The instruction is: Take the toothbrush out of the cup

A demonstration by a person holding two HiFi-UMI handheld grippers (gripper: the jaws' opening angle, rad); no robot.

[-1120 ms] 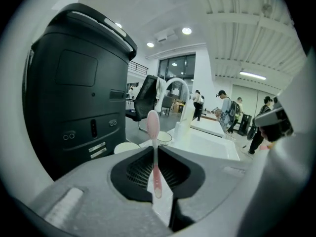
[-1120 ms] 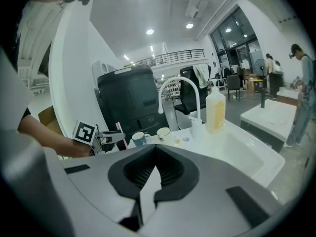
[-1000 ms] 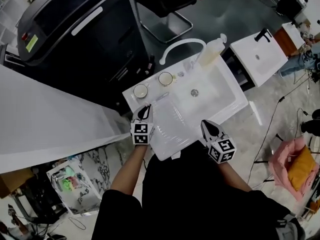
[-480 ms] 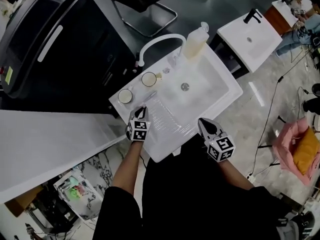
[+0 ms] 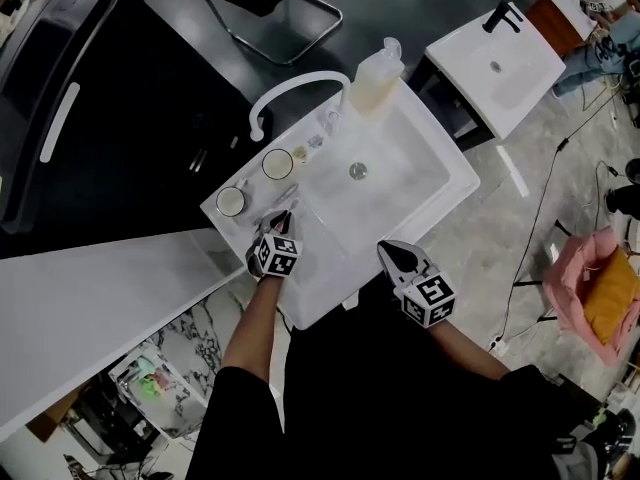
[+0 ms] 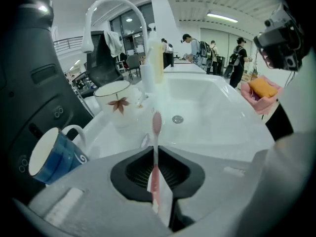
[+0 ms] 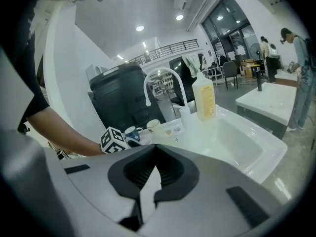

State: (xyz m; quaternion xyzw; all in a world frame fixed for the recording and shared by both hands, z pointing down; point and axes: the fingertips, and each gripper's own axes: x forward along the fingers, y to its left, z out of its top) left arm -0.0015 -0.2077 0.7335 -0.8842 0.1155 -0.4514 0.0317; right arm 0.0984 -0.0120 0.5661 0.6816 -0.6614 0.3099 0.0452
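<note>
A white sink (image 5: 420,193) fills the middle of the head view, with a long white surface (image 5: 100,288) running off to its left and a black machine (image 5: 90,98) behind that. A curved white faucet (image 5: 292,92) arches over the back edge of the sink, and a tall bottle of yellowish liquid (image 5: 374,74) stands just beside it. The left hand-held gripper (image 5: 283,218) sits over the sink's left ledge, its jaws pinched close together on the handle of a pink toothbrush (image 6: 156,127). The toothbrush is clear of both cups and its bristle head points away over the basin. The right hand-held gripper (image 5: 390,254) is at the sink's near edge, well apart from the left one, its jaws closed together with nothing between them. A white cup with a leaf print (image 6: 116,105) and a blue mug (image 6: 49,154) stand on the ledge, just beyond the left hand-held gripper.
</note>
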